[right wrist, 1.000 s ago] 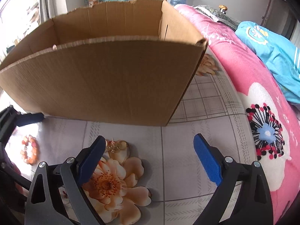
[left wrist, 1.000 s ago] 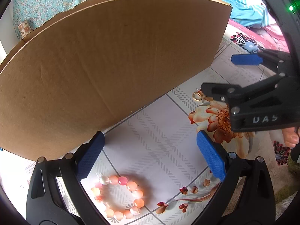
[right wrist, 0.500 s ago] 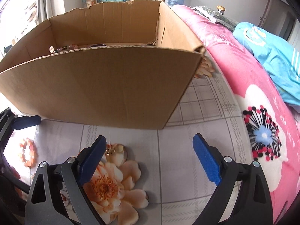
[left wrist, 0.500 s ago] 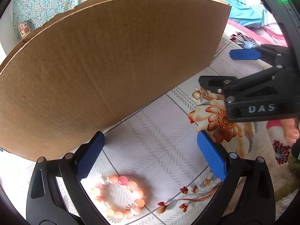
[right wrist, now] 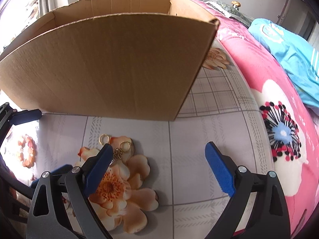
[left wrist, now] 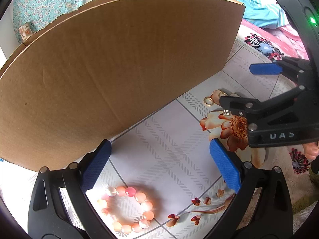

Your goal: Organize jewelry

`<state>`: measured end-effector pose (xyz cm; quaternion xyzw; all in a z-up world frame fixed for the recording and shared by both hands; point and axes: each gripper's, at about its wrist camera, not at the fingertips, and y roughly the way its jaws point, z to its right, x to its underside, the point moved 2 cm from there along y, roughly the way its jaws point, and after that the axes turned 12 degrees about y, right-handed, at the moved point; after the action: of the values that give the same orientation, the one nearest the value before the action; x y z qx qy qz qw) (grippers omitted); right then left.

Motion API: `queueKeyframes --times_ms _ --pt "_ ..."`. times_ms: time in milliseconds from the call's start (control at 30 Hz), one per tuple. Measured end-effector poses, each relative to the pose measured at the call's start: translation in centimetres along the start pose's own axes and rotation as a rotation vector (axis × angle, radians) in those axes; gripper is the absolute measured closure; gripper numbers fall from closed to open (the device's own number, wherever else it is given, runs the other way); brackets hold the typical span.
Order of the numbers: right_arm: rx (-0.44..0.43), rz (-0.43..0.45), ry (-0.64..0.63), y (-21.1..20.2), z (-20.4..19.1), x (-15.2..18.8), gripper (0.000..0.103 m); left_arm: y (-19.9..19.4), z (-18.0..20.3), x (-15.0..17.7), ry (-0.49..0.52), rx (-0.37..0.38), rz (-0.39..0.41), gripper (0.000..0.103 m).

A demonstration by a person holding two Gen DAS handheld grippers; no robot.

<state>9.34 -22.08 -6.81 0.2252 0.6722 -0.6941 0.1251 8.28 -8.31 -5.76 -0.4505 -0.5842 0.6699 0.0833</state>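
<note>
Both my left gripper (left wrist: 159, 167) and right gripper (right wrist: 157, 167) are spread and empty, so the pink beaded bracelet (left wrist: 126, 209) and gold ring earrings (right wrist: 115, 145) lie unpacked near the brown cardboard box (right wrist: 111, 67).

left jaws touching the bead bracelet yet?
Apart. Left wrist view: the bead bracelet lies flat on the bedsheet, short of the open left gripper, blue pads clear of it.
</note>
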Motion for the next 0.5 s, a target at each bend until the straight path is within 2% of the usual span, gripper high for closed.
queueKeyframes --times_ms 333,500 --pt "-0.033 -0.018 0.001 -1.0 -0.2 1.7 0.012 0.0 0.0 0.0 -0.004 -0.006 -0.004 0.007" --pt "-0.124 0.015 0.073 -2.8 1.2 1.7 0.012 0.0 0.1 0.1 -0.002 -0.002 -0.001 0.007"
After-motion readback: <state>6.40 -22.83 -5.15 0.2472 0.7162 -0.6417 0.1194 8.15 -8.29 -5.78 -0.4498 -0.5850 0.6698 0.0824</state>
